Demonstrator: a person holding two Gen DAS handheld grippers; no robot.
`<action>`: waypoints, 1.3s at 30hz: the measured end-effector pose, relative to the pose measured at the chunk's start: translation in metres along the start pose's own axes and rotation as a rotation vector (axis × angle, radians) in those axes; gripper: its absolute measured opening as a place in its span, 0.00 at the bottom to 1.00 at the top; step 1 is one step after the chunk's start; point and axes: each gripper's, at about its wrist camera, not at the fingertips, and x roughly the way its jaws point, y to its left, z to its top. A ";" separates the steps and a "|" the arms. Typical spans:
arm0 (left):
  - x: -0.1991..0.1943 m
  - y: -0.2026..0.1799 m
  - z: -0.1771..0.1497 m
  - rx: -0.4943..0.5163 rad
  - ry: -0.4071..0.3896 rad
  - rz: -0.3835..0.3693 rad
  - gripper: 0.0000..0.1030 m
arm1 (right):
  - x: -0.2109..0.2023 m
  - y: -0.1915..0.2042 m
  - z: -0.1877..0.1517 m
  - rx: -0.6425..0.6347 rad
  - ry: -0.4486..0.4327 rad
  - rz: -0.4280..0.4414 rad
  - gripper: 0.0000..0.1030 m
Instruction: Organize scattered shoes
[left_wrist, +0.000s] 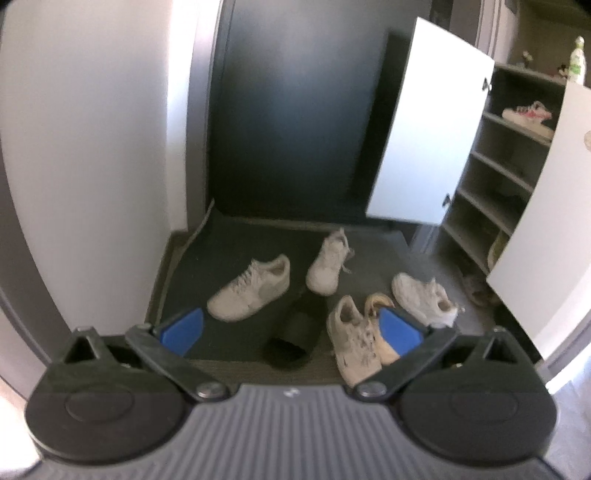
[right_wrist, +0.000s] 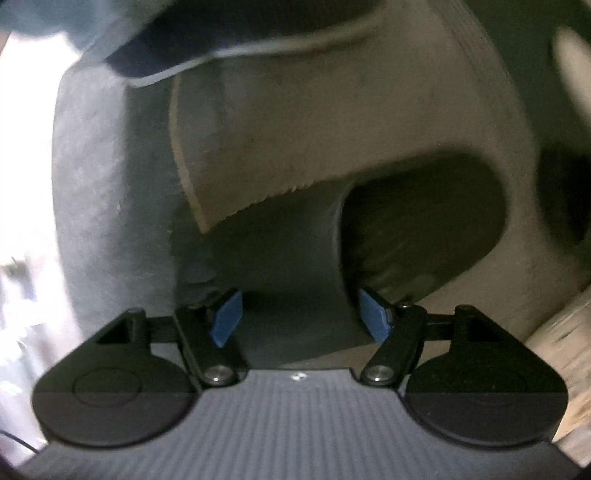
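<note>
In the left wrist view several pale sneakers lie scattered on a dark mat (left_wrist: 229, 240): one (left_wrist: 251, 288) at the left, one (left_wrist: 328, 264) behind it, one (left_wrist: 424, 299) at the right, one (left_wrist: 354, 339) near me beside a beige shoe (left_wrist: 382, 332). A black slipper (left_wrist: 293, 341) lies in the middle. My left gripper (left_wrist: 291, 321) hovers above them, open and empty. In the right wrist view my right gripper (right_wrist: 301, 317) points down, its blue pads (right_wrist: 229, 317) straddling the dark band (right_wrist: 295, 266) of a slipper, close at each side.
An open shoe cabinet (left_wrist: 491, 192) with several shelves stands at the right, its white doors (left_wrist: 428, 125) swung out over the floor. A pink-and-white shoe (left_wrist: 528, 114) rests on an upper shelf. A dark door (left_wrist: 295, 110) and a white wall (left_wrist: 92, 147) bound the entry.
</note>
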 end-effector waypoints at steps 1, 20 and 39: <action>-0.004 -0.002 0.000 0.014 -0.026 0.007 1.00 | 0.001 -0.004 -0.002 0.045 -0.014 0.018 0.80; -0.018 -0.036 -0.011 0.012 -0.003 -0.077 1.00 | -0.041 -0.046 -0.171 1.214 -0.534 0.299 0.18; -0.006 -0.074 -0.030 0.097 0.053 -0.110 1.00 | 0.012 0.041 -0.280 1.962 -1.214 0.234 0.36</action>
